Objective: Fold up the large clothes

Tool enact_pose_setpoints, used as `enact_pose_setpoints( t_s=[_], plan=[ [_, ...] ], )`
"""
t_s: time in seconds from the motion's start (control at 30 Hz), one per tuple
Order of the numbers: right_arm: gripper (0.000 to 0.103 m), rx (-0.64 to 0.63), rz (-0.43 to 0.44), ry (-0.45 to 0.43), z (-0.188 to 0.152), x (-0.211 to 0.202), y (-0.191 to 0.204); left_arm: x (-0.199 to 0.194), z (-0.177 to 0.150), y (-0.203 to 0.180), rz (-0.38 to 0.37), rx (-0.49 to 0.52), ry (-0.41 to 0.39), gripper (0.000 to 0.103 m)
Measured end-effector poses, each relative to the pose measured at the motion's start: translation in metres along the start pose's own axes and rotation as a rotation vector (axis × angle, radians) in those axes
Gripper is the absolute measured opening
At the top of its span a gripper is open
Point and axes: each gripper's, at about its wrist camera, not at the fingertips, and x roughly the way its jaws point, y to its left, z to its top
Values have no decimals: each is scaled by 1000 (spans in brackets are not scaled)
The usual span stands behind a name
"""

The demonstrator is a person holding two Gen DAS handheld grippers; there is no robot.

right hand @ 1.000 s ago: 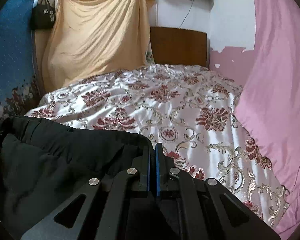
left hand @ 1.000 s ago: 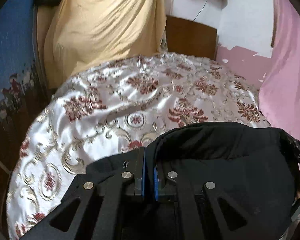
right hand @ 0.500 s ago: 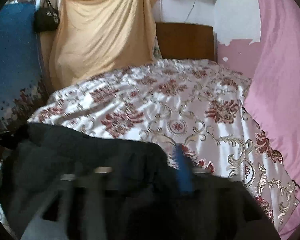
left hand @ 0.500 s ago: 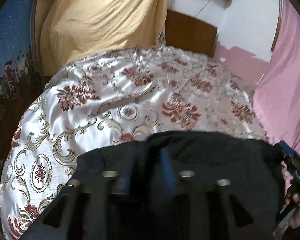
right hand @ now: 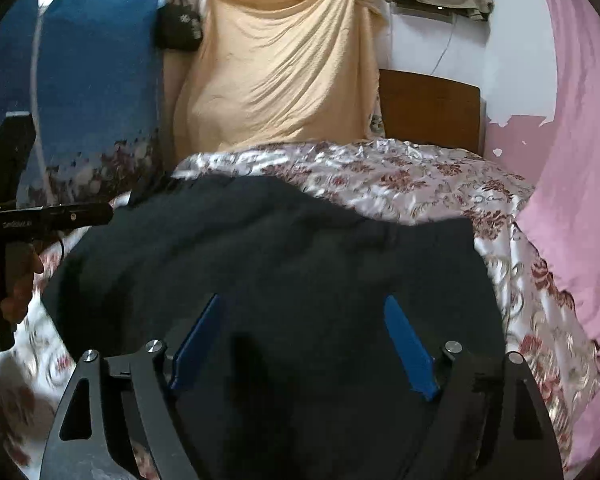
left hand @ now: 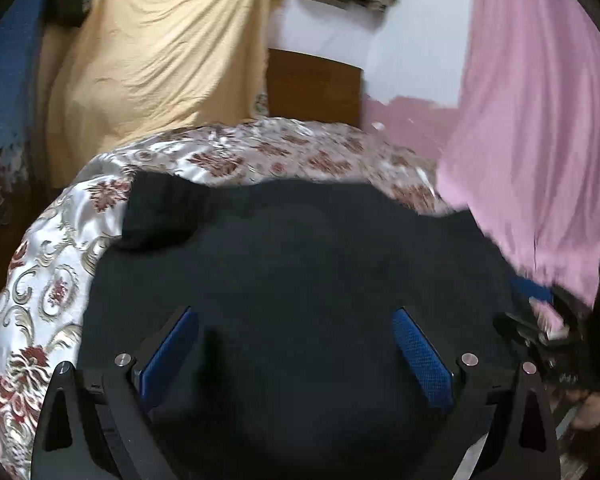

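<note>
Black garment (left hand: 300, 280) lies spread on the floral satin bedspread (left hand: 52, 280), covering its near end. Left gripper (left hand: 296, 356) over it: jaws have just been opening, now wide, blue pads (left hand: 420, 356) clear of the cloth. Right gripper (right hand: 300, 344) likewise released, jaws just opened, garment below. Beyond the garment: wooden headboard (right hand: 428, 112). Yellow sheet (right hand: 280, 80) hangs left of it, pink curtain (right hand: 580, 140) right.
</note>
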Motion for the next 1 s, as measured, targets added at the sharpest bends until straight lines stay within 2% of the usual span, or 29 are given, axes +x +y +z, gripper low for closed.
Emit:
enact_pose_setpoints(
  t_s=[0.13,0.2,0.33,0.47,0.57,0.63,0.7,0.87,1.0],
  plan=[
    [80,7,-34,9,-12,9,2,20,-8,-17,81,88,23,99],
    [83,33,-56,5,-9,14,-4,26,2,-14,91,78,4,99],
    [83,57,-79,15,6,38,-18,47,23,-2,146,41,29,103],
    [83,118,-92,63,26,71,-37,75,44,12,225,42,65,103],
    [83,155,-111,95,39,100,-53,93,52,21,251,40,79,103],
    [83,169,-116,130,42,120,-63,104,54,28,249,27,90,103],
    [84,176,-126,157,41,139,-68,117,55,37,215,-13,112,103],
    [92,175,-144,162,38,167,-72,138,56,46,187,-43,126,103],
    [97,218,-108,183,38,181,-81,151,59,59,129,-96,133,103]
  ],
)
